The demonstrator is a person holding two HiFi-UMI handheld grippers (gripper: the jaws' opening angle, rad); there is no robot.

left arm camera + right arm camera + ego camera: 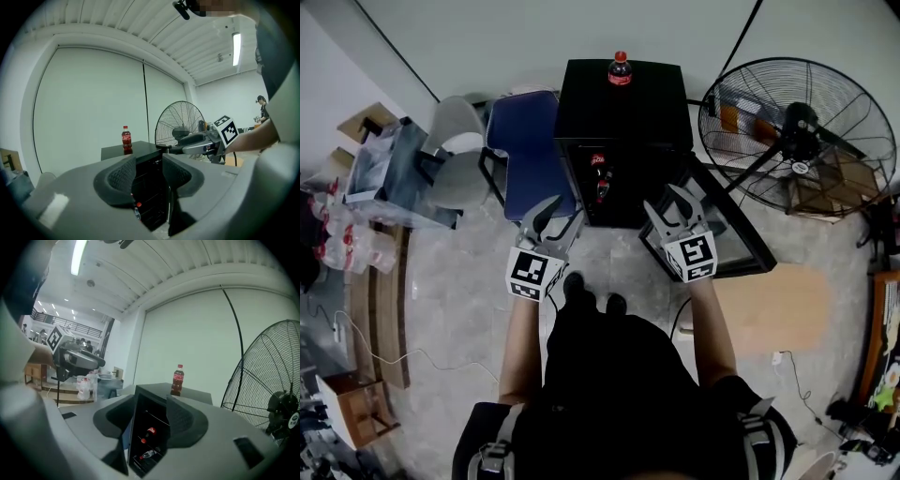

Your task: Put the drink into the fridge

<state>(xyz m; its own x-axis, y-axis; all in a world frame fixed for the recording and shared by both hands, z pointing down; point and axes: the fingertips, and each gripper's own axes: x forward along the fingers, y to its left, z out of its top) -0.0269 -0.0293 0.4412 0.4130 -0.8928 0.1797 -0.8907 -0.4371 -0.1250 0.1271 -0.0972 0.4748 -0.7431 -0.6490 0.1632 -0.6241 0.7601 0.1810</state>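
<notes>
Fridge (623, 108), black, stands on the floor with its door (727, 234) swung open to the right. On the fridge top the drink (620, 69), a red-labelled cola bottle with a red cap, stands upright at the middle of the back edge, outside the compartment. Inside, two more bottles rest on the wire shelves: a red-labelled bottle (150, 433) on the upper shelf, tilted with its cap toward the opening, and a paler bottle (148, 454) lying on its side on the shelf below. In front of the opening the left tongs (567, 208) and right tongs (662, 199) hover side by side, well short of the drink; both are released, jaws apart with nothing between them
</notes>
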